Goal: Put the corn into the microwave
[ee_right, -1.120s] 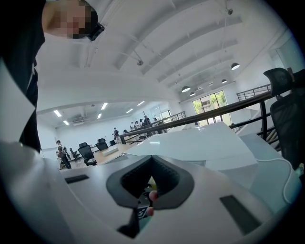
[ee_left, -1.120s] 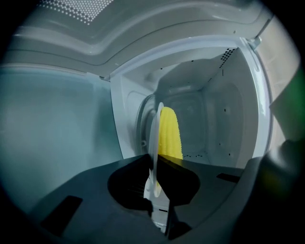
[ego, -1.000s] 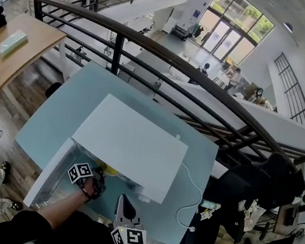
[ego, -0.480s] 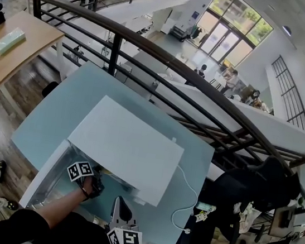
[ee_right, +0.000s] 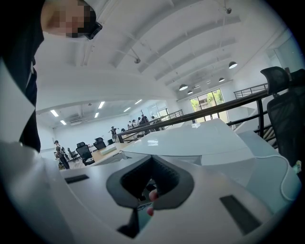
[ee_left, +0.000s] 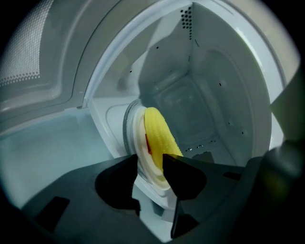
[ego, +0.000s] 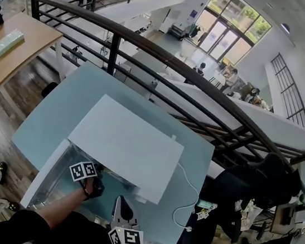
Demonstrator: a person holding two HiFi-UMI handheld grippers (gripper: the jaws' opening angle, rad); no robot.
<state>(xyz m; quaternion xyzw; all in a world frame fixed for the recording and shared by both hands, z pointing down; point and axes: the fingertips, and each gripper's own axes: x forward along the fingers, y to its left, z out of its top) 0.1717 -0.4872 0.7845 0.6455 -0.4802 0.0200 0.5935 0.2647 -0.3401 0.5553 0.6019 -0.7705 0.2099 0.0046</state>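
Note:
A yellow corn cob [ee_left: 159, 136] lies on a small white plate [ee_left: 143, 159] inside the white microwave [ego: 129, 143], whose door [ego: 49, 174] hangs open to the left. My left gripper [ee_left: 150, 164] reaches into the cavity. Its jaws are opening, the plate's rim still stands between them, and the pads no longer press on it. From the head view the left gripper [ego: 94, 186] is at the oven's mouth and the corn is hidden. My right gripper [ego: 123, 210] hovers near the table's front edge, shut and empty, with its fingertips [ee_right: 151, 196] together.
The microwave stands on a pale blue glass table [ego: 52, 116]. Its white power cable [ego: 186, 199] runs off the right side to a plug. A dark railing [ego: 167, 56] lies behind the table, and a black office chair [ego: 262, 185] stands to the right.
The left gripper's marker cube has rolled at the oven's mouth. The yellow corn seen at the opening a second ago is out of the head view. The right gripper stayed put.

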